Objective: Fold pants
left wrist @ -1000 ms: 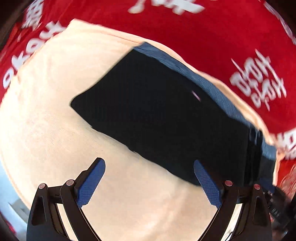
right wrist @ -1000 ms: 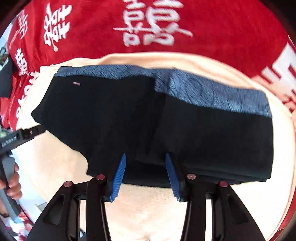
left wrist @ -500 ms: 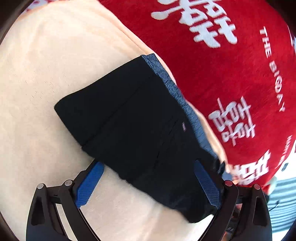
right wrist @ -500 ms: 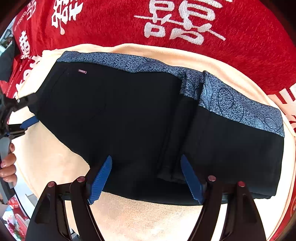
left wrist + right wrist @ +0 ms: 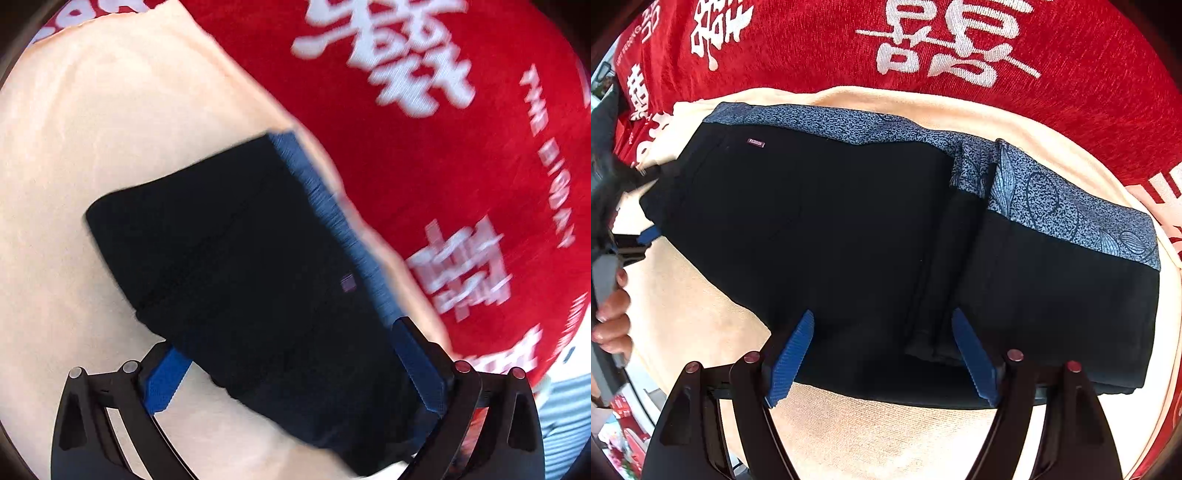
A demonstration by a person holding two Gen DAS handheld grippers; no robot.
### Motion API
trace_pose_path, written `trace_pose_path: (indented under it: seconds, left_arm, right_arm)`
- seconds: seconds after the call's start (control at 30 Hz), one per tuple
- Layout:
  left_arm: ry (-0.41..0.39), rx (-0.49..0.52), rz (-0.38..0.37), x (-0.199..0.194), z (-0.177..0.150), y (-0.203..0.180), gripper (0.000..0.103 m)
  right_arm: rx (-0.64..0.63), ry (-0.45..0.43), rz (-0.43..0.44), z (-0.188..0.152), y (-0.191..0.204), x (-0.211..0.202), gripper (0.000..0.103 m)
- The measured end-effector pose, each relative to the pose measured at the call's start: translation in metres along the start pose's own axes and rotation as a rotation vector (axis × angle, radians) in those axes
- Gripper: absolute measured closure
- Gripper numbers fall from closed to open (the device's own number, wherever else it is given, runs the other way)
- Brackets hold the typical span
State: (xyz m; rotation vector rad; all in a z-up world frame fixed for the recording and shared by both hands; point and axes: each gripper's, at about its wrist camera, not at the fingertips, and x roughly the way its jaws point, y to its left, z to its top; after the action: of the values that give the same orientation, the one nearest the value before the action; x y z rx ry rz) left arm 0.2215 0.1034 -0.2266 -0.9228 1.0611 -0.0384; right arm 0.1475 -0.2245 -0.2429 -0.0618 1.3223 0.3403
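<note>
Pants (image 5: 849, 229) on cloth (image 5: 868, 435)

Black pants (image 5: 849, 229) with a blue patterned waistband (image 5: 1052, 199) lie folded flat on the cream cloth (image 5: 886, 435)

The left wrist view is smeared with motion blur: the pants (image 5: 240, 280) show no weave, their blue waistband (image 5: 325, 206) is streaked, and the small label (image 5: 347, 283) cannot be read. The pants' near corner hides the tip of the left gripper's (image 5: 295, 373) left finger. In the right wrist view that gripper (image 5: 613, 206) is a blur at the frame's left edge, and the hand (image 5: 613, 317) holding it is cut off.
</note>
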Motion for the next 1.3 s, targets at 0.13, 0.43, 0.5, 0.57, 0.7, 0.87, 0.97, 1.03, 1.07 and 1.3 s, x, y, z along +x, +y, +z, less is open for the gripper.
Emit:
trace_pose_path:
  seconds: [0.13,0.43,0.5,0.57,0.7,0.87,0.97,1.03,1.07,1.3]
  left_arm:
    - [0.042,-0.017,0.021,0.019,0.0,0.013,0.001]
    - [-0.011,0.21,0.366,0.027,-0.004,-0.028,0.067]
    - [-0.037,0.398,0.443,0.027,-0.016,-0.048,0.069]
    - [-0.068,0.575,0.508,0.028,-0.032,-0.068,0.069]
    - [-0.107,0.793,0.551,0.027,-0.06,-0.095,0.069]
    - [-0.125,0.89,0.564,0.027,-0.074,-0.109,0.069]
    - [-0.136,0.907,0.575,0.027,-0.079,-0.109,0.069]
    - [-0.142,0.912,0.582,0.028,-0.082,-0.106,0.069]
    - [-0.144,0.911,0.582,0.027,-0.083,-0.105,0.069]
    - [-0.123,0.923,0.551,0.025,-0.087,-0.118,0.069]
  right_arm:
    - [-0.001,-0.005,0.017,-0.001,-0.002,-0.001,0.022]
    - [0.015,0.023,0.106,0.016,-0.01,-0.025,0.021]
    - [0.05,-0.006,0.153,0.033,-0.015,-0.046,0.021]
    - [0.062,-0.012,0.223,0.061,-0.015,-0.063,0.021]
    - [0.03,0.058,0.398,0.128,0.015,-0.073,0.014]
    - [-0.15,0.222,0.498,0.194,0.104,-0.051,0.005]
    - [-0.283,0.343,0.488,0.208,0.16,-0.026,0.003]
    - [-0.365,0.386,0.437,0.208,0.187,-0.012,0.003]
    - [-0.411,0.402,0.396,0.205,0.199,-0.004,0.003]
    - [-0.341,0.435,0.352,0.197,0.175,0.015,0.084]
